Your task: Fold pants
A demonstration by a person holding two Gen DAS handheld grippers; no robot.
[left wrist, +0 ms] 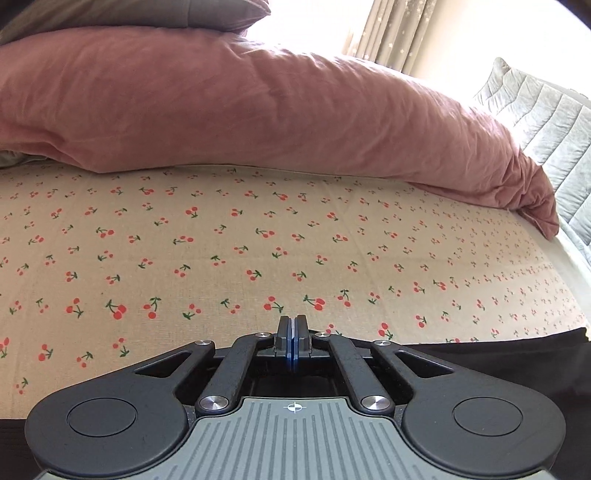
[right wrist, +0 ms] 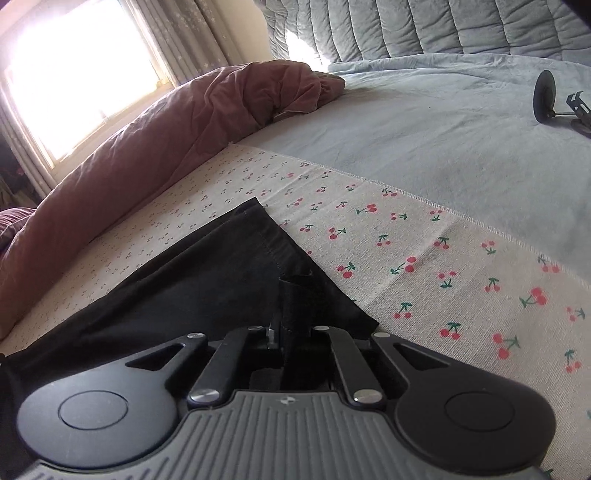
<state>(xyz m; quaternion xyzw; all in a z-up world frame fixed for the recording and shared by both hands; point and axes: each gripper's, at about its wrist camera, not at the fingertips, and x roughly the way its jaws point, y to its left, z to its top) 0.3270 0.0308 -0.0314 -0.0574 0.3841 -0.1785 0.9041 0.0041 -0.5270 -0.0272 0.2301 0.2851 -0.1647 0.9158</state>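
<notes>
A: Bed wore a cherry-print sheet (left wrist: 258, 240); pink duvet (left wrist: 221, 107) was heaped along its far side.

B: Noted. Window (right wrist: 70, 85) glared white, curtain (right wrist: 177, 40) beside it, grey quilted headboard (right wrist: 424, 26).

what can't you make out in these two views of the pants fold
- Left wrist view: whether the shut left gripper pinches any cloth; its own body hides the pants edge.
- Right wrist view: whether the right gripper grips the pants; black on black.
- Small black stand: cut off at the right edge.
</notes>
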